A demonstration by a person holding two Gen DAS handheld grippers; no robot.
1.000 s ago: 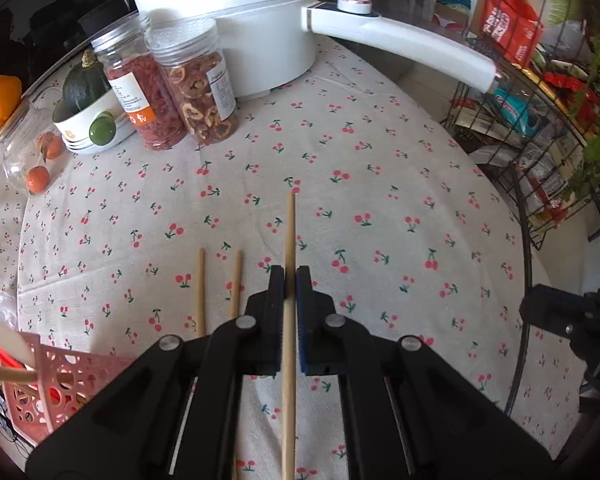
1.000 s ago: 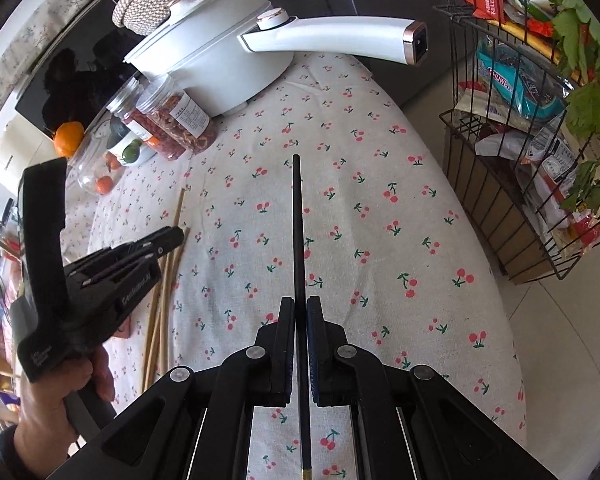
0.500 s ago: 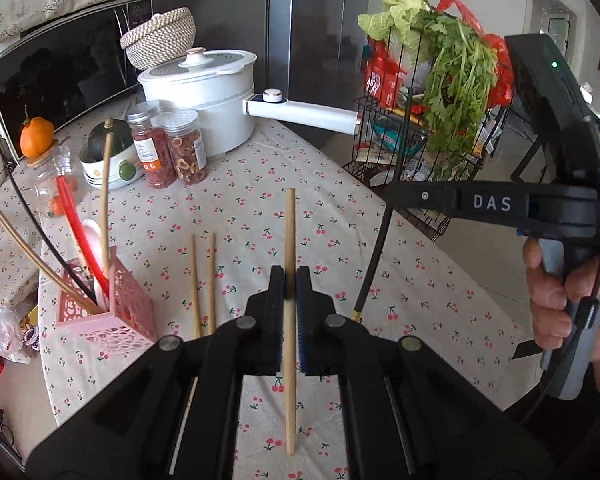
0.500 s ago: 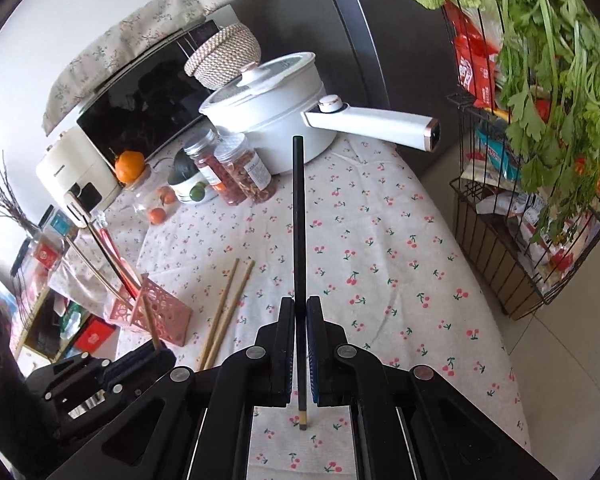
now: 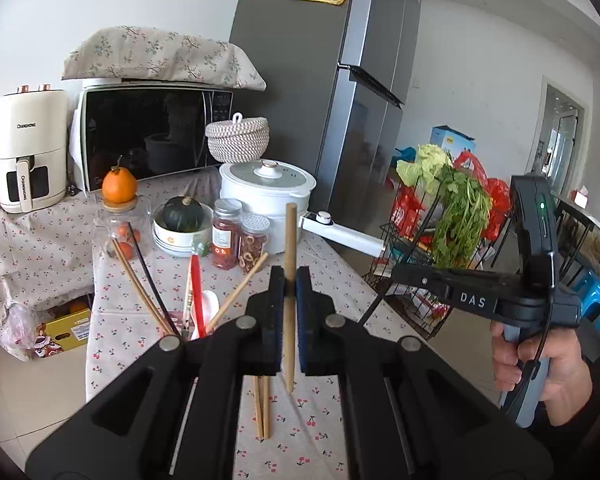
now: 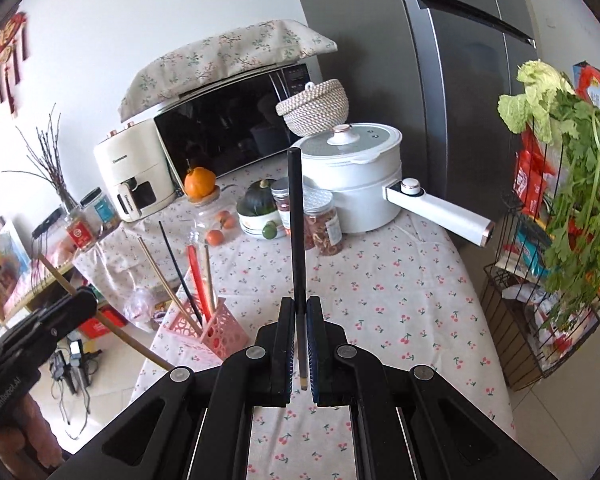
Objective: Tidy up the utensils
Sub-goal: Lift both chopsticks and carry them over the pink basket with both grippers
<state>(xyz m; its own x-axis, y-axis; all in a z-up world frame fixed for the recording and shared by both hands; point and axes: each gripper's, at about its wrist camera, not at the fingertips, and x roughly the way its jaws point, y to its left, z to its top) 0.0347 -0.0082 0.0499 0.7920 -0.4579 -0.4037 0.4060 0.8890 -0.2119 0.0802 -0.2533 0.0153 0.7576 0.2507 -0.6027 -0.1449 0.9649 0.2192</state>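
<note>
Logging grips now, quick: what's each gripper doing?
Left gripper: shut on a wooden chopstick.
Right gripper: shut on a black chopstick.

Both views bright, even daylight, soft shadows only. Strong fisheye: fridge (image 5: 340, 80) edges bow, black vignette in all corners. Doorway (image 5: 560, 128) at right of the left view is blown out. Faint reflections on the microwave (image 6: 228, 128) door glass. Focus sharp centre-frame, slight softness toward the rims. No motion blur.
</note>
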